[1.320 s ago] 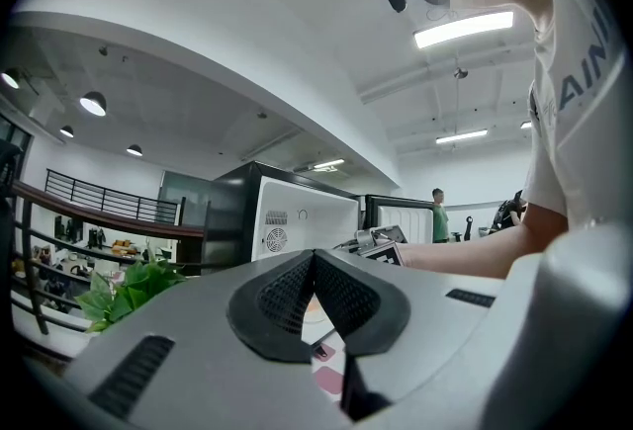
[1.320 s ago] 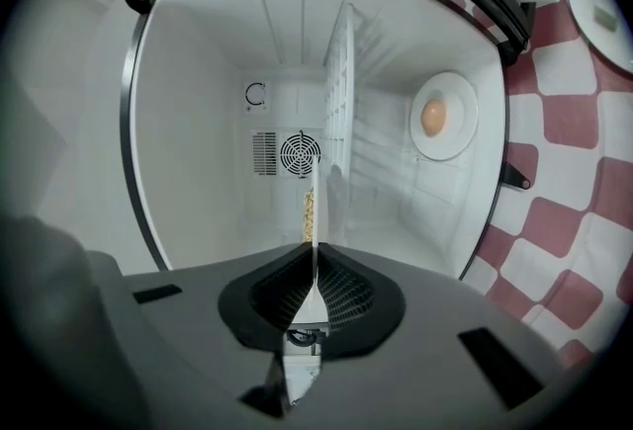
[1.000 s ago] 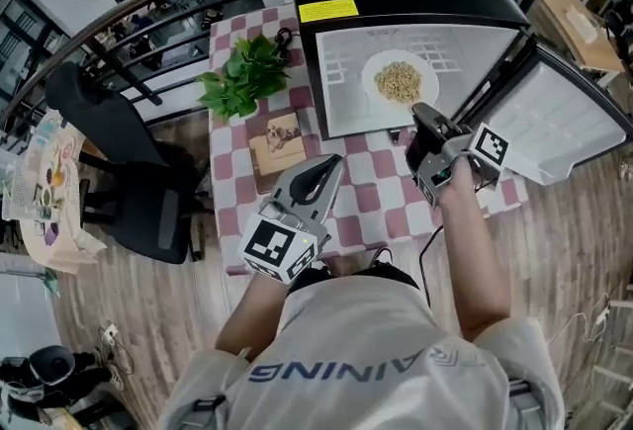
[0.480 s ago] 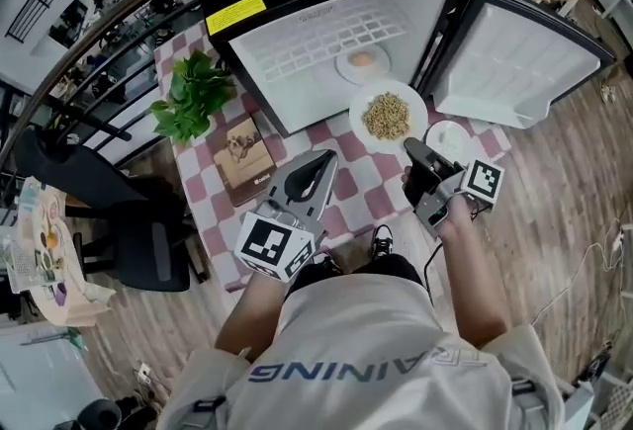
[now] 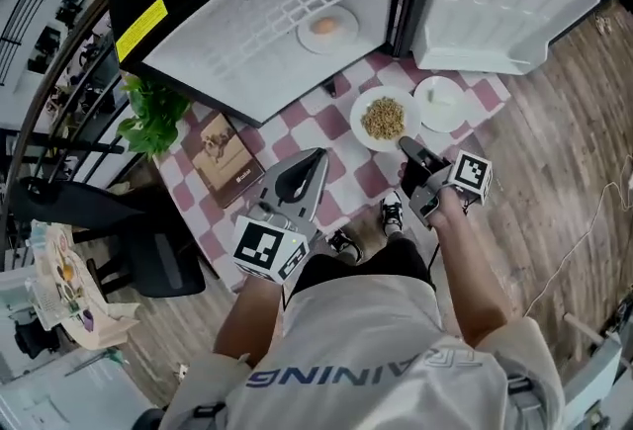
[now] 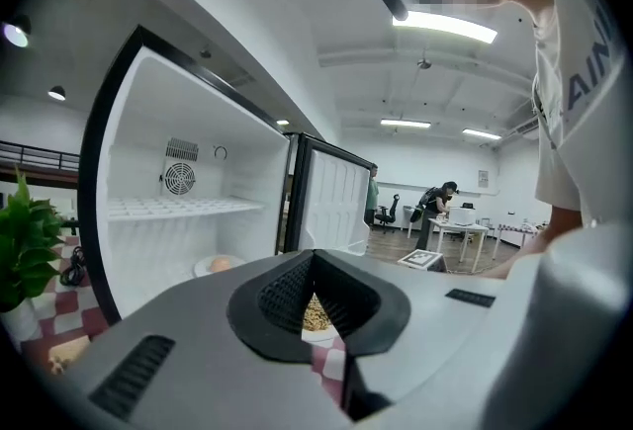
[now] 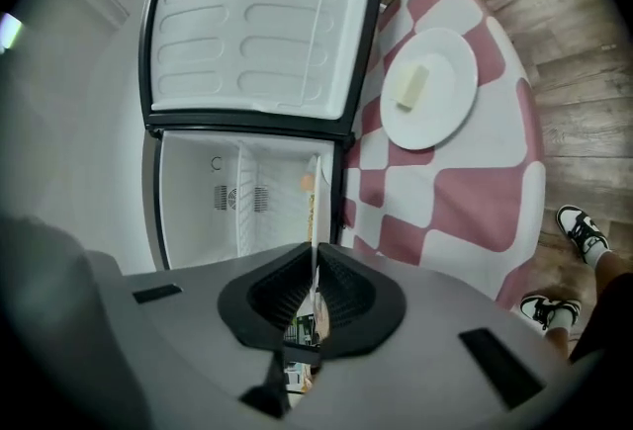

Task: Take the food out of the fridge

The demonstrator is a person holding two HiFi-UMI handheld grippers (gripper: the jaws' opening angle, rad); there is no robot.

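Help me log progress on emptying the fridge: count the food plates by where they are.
Inside the fridge: 1, the plate with a roundish tan item
Outside it: 2, the grain plate and the pale-block plate
Total: 3

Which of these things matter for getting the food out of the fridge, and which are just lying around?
For the job: fridge, plate of food inside it, plate of grains in the right gripper, small plate with a pale piece.
Just lying about: potted plant, brown book, black chair.
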